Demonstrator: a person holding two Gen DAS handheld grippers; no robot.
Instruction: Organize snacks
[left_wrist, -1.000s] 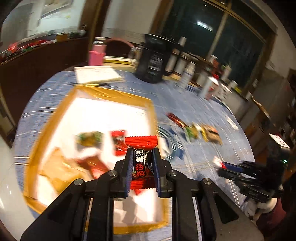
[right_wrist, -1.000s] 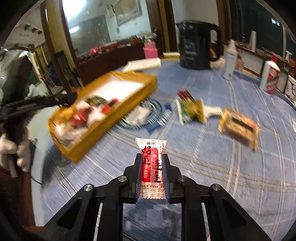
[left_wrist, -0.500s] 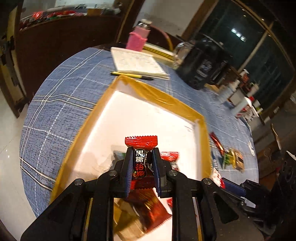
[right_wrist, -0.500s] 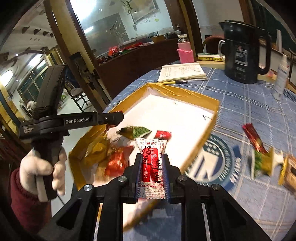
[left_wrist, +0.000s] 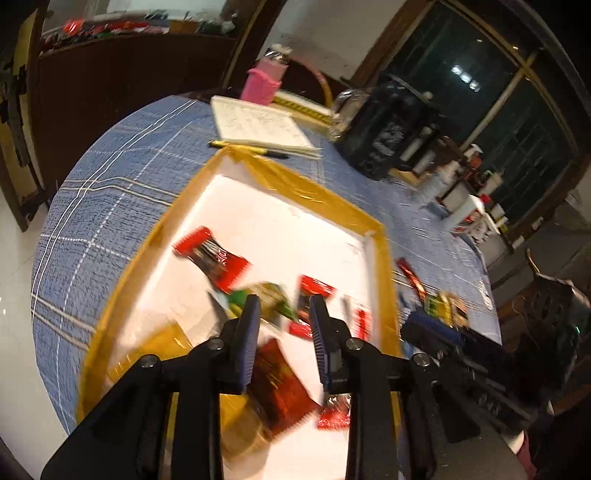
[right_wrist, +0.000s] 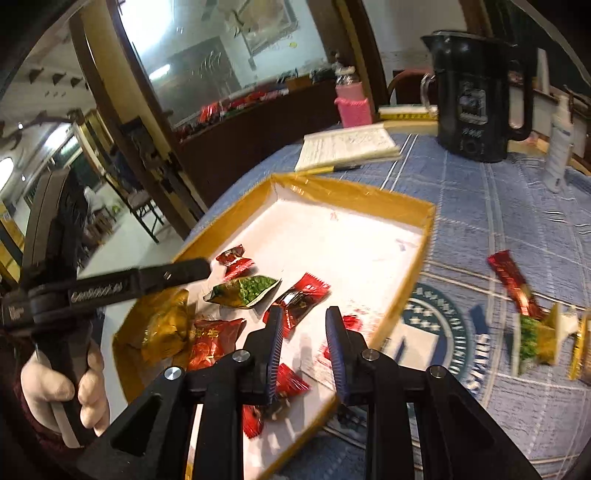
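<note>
A shallow white box with yellow taped rim (left_wrist: 295, 184) (right_wrist: 369, 192) lies on the blue checked tablecloth and holds several snack packets. My left gripper (left_wrist: 282, 314) is open and empty above the box; a red-black packet (left_wrist: 212, 256) lies blurred in the box ahead of it. My right gripper (right_wrist: 304, 321) is open and empty over the box's near corner, with a blurred white-red packet (right_wrist: 347, 332) just below it. A green packet (right_wrist: 243, 291) and red packets (right_wrist: 295, 302) lie in the box. More snacks (right_wrist: 532, 328) lie on the cloth to the right.
A notebook (right_wrist: 347, 146) with a pen, a pink bottle (right_wrist: 352, 103) and a black kettle (right_wrist: 476, 96) stand beyond the box. A white bottle (right_wrist: 559, 144) stands at the far right. The table edge drops off at the left.
Both grippers have opened and let go of their packets, which now lie in the box. Both grippers moved further over the box.
</note>
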